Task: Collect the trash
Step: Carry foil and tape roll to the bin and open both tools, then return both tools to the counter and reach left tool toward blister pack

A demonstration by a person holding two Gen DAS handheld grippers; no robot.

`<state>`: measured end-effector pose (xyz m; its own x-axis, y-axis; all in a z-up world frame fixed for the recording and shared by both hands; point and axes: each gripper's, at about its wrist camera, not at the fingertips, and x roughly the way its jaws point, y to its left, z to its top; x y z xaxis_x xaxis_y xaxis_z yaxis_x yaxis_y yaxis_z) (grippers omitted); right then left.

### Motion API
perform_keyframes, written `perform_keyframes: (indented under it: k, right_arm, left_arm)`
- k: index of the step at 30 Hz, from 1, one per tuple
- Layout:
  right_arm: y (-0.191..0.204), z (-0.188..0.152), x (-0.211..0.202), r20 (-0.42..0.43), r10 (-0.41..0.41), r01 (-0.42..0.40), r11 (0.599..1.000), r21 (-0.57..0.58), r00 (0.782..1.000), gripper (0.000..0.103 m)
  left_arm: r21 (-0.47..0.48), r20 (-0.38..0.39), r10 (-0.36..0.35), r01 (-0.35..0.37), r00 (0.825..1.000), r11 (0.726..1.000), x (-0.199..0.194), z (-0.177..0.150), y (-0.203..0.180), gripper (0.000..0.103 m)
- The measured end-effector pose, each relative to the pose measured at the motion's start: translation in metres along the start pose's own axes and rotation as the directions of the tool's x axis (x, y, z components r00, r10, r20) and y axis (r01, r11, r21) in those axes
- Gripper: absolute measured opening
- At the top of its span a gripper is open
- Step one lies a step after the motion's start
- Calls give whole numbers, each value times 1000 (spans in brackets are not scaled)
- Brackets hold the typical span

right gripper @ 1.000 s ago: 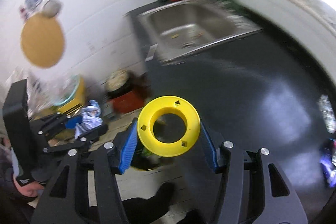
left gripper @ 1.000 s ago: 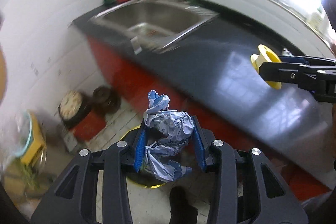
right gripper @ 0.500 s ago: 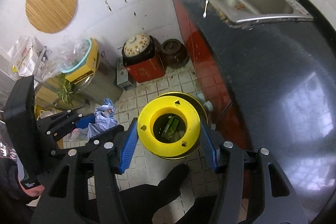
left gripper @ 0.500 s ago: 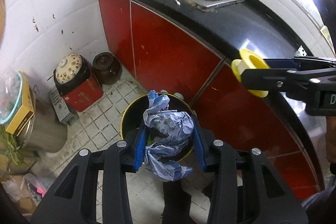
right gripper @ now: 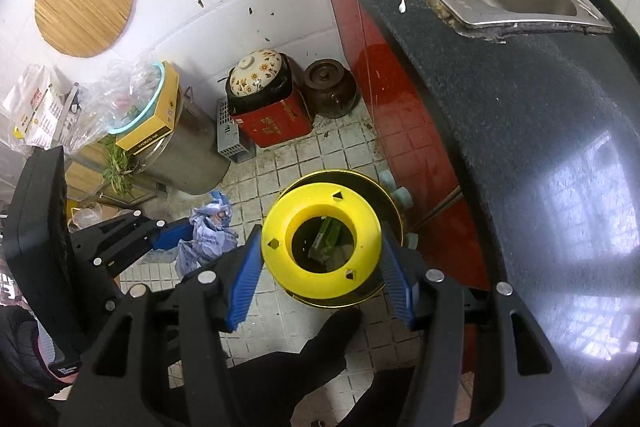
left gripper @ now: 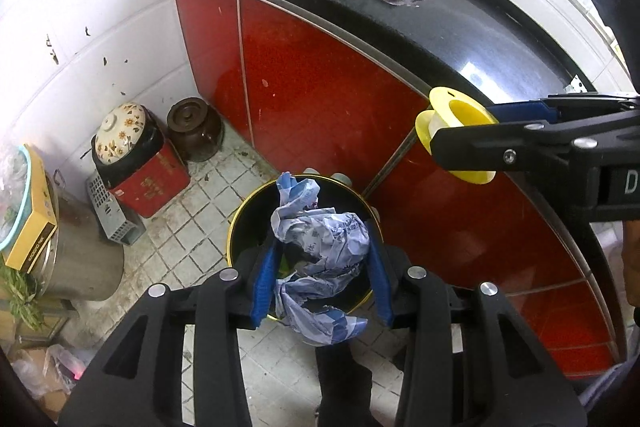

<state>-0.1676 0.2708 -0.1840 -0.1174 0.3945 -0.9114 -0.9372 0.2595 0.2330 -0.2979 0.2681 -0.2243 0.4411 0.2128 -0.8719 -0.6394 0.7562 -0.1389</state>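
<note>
The left tongs (left gripper: pixel 322 279) clamp a crumpled blue-and-white wrapper (left gripper: pixel 320 247) directly above the yellow-rimmed black trash bin (left gripper: pixel 240 227) on the tiled floor (left gripper: pixel 192 203). To the right, the right tongs (right gripper: pixel 320 275) grip a yellow spool (right gripper: pixel 320 247) over the same bin, beside the dark tabletop (right gripper: pixel 540 131).

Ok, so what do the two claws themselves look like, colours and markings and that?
Both claws, left and right, are matte black plastic frames with silver screw heads and ribbed blue pads on the fingers. The right one's body shows a white letter D in the left view. A dark sleeve shows behind the left one.
</note>
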Motion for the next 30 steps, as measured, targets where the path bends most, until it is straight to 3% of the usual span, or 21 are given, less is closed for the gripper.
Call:
perform_keyframes:
  k: [1,3,5,14,21,25,28,30]
  right_arm:
    - [0,1,0,-1,4,-4,1000,2,1000,55]
    - [0,4,0,1,15,-15,1000,6,1000,58]
    - [0,6,-3,10,16,-16,1000,4,1000,68]
    - [-11,0,-24,47,-1,0,1000,21,999,69]
    - [-50,-25,-87,138,-72,60,994,91,988,84]
    - [-90,-55,-148,232,-168,128,976,178,958,93]
    - [-132,-92,-198,276,-281,204,939,276,919,93]
    - [-161,-119,-228,286,-352,246,905,347,891,93]
  left_arm:
    - [7,8,9,-9,1000,1000,-1,0,-1,43]
    - [12,14,5,-5,1000,1000,-2,0,-2,62]
    - [15,27,18,-19,999,1000,-5,-1,-2,73]
    - [21,46,37,-38,998,999,-14,3,-3,73]
    - [114,91,54,-64,994,991,-32,21,-42,96]
    - [214,92,18,-37,996,976,-40,41,-92,96]
    - [315,114,-60,21,992,949,-49,56,-145,96]
    - [396,117,-125,69,985,915,-53,67,-188,97]
